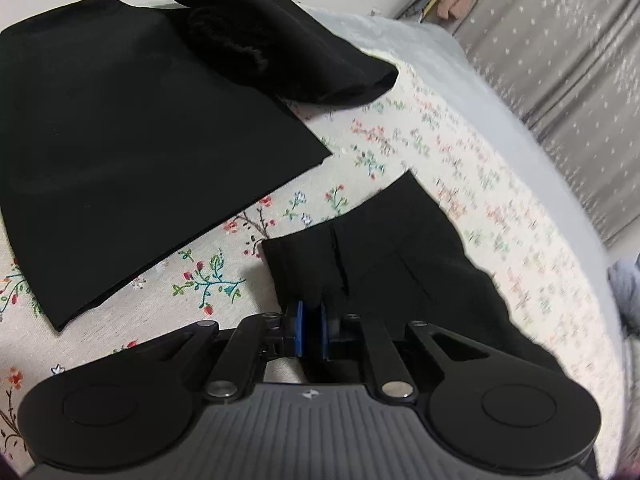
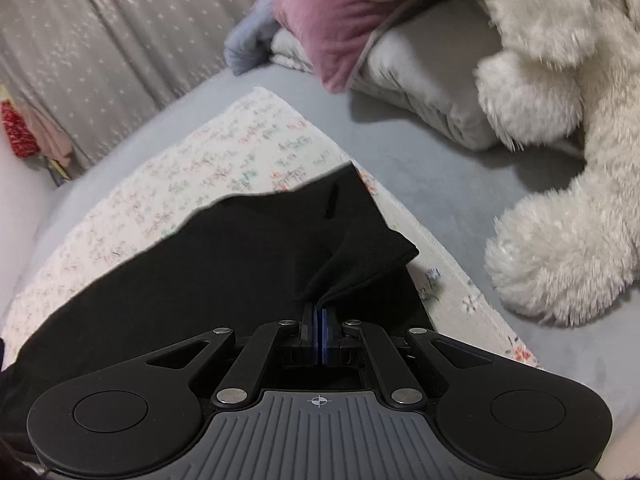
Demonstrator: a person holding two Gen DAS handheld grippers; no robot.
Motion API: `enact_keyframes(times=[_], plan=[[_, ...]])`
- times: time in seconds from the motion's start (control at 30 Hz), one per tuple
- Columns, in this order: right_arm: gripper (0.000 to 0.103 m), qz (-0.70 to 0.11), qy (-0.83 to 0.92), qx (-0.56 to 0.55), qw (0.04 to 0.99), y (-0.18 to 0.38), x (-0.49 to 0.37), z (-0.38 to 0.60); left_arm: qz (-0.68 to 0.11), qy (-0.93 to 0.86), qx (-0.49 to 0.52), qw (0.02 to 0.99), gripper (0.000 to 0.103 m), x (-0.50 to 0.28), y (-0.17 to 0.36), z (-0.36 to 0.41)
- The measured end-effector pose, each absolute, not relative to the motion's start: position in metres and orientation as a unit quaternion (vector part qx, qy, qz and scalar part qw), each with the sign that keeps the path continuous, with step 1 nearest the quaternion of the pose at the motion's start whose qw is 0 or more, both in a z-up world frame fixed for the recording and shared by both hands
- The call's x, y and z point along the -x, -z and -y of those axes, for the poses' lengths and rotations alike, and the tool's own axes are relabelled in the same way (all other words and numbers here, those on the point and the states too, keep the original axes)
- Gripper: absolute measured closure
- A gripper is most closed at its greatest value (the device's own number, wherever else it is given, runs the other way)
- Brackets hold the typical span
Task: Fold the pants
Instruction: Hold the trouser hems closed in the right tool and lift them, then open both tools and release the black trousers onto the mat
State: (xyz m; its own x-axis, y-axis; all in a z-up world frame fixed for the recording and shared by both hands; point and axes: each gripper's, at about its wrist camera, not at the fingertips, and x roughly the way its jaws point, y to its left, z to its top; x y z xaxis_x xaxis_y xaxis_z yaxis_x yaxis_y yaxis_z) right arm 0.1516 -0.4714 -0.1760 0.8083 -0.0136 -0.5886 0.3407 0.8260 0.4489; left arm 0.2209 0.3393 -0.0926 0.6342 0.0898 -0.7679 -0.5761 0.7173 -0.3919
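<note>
Both the left gripper (image 1: 311,320) and right gripper (image 2: 320,312) are clenched on the black pants (image 1: 384,248), lifted over the flowered cloth (image 1: 420,136); folding looks barely begun, beside two folded black garments (image 1: 132,152)

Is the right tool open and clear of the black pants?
No, the right tool is shut, with a bunched fold of the black pants pinched between its blue pads.
</note>
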Motion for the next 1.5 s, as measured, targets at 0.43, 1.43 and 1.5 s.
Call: enact_keyframes(times=[0.43, 1.43, 1.5], plan=[[0.101, -0.294, 0.106, -0.226, 0.923, 0.17, -0.13, 0.457, -0.405, -0.206, 0.276, 0.847, 0.103, -0.231, 0.101, -0.328], [0.099, -0.368, 0.152, -0.208, 0.893, 0.199, -0.27, 0.485, -0.394, -0.103, 0.216, 0.887, 0.064, -0.274, 0.092, -0.227], [0.099, -0.363, 0.158, -0.186, 0.899, 0.194, -0.272, 0.481, -0.398, -0.115, 0.207, 0.886, 0.064, -0.28, 0.097, -0.223]])
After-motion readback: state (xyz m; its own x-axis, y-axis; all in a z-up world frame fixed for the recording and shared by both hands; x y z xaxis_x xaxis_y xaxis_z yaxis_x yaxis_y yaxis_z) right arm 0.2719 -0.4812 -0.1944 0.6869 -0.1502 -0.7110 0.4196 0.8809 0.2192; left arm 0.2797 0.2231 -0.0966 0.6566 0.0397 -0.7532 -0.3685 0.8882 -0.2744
